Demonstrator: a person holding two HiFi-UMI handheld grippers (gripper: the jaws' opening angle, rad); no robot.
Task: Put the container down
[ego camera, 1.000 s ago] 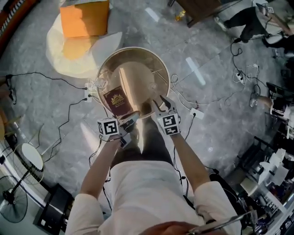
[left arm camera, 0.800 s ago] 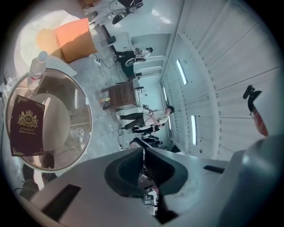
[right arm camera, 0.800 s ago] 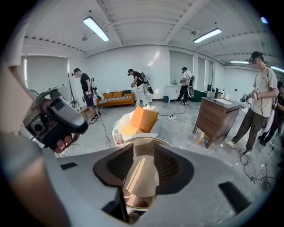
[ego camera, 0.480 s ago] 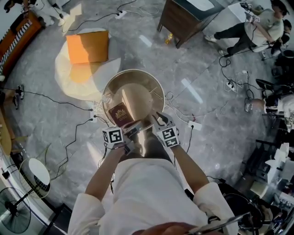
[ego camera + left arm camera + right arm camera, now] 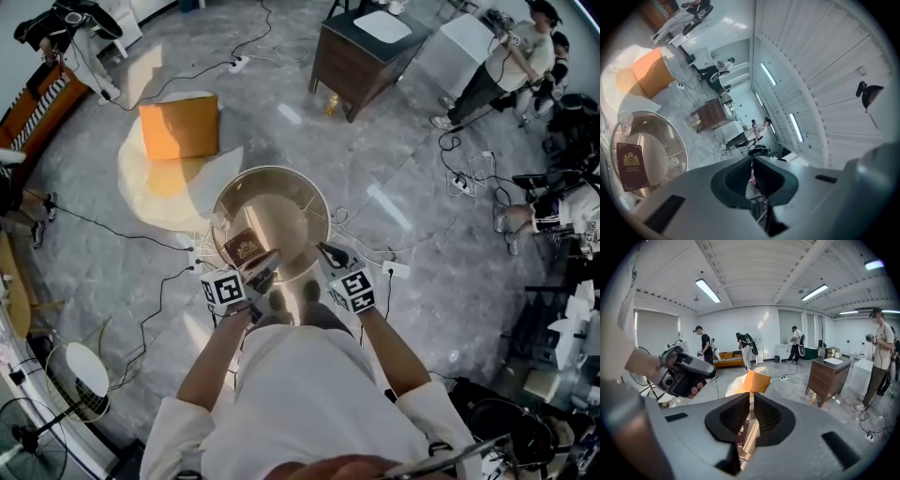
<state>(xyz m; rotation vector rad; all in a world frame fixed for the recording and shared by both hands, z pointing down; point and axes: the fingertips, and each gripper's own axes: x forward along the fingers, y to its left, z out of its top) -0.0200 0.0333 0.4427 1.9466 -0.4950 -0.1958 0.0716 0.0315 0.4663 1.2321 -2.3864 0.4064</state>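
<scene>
Two grey hand-held grippers: the left gripper [image 5: 267,265] has its jaws pressed together, empty; the right gripper [image 5: 330,253] is closing to a slit, also empty. Just ahead on the grey floor stands one round, shiny, tan-centred container [image 5: 314,202] holding one maroon booklet [image 5: 244,247]. Beyond lies one orange cardboard box [image 5: 180,127].

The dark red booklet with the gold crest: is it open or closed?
Closed. The dark red booklet lies flat in the round clear container, gold-crested cover up, with no pages showing.
</scene>
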